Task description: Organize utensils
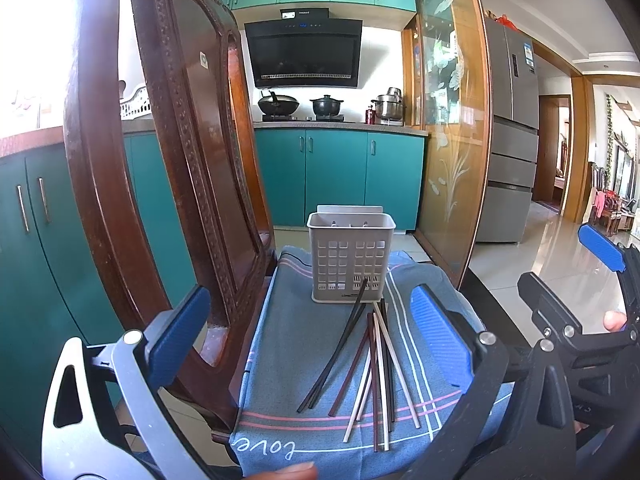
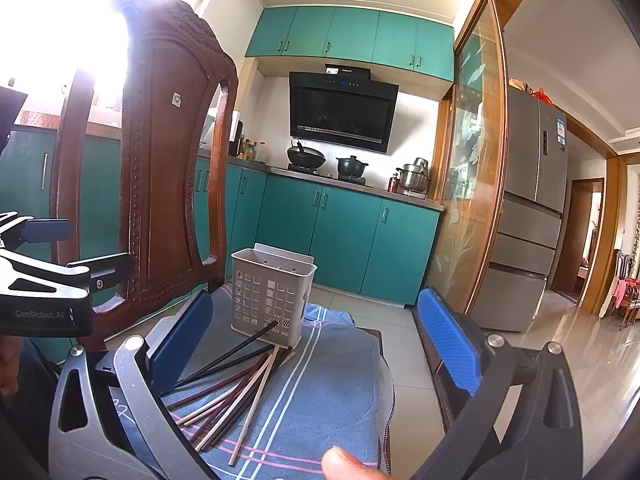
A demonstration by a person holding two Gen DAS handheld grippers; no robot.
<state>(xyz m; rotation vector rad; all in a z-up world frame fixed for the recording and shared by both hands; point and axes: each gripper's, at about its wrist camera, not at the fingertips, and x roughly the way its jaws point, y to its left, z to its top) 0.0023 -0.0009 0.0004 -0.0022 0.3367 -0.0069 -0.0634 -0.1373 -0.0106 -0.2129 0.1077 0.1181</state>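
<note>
While the chopsticks (image 1: 372, 364) lie loose in a fan on the blue cloth (image 1: 288, 344), nothing holds them. They are black, dark red and pale ones, crossing one another, with their far ends close to the foot of the grey utensil holder (image 1: 351, 258). One black stick leans with its tip against the front wall of the holder. The holder stands upright at the far part of the cloth and has square holes in its walls; from these views no utensil shows inside it.

The cloth covers the seat of a carved wooden chair (image 1: 188, 168), whose back rises on the left side. The left gripper (image 1: 308, 344) hangs above the near part of the cloth with its blue pads wide apart and empty, the chopsticks seen between them. The right gripper (image 2: 312, 356) is also spread wide and grips nothing; it is just to the right of the left one. A thumb tip (image 2: 344, 462) shows at the bottom edge of the right wrist view.

Behind stand teal cabinets (image 1: 340, 176), a stove with pots (image 1: 326, 106) and a grey refrigerator (image 1: 514, 132).
</note>
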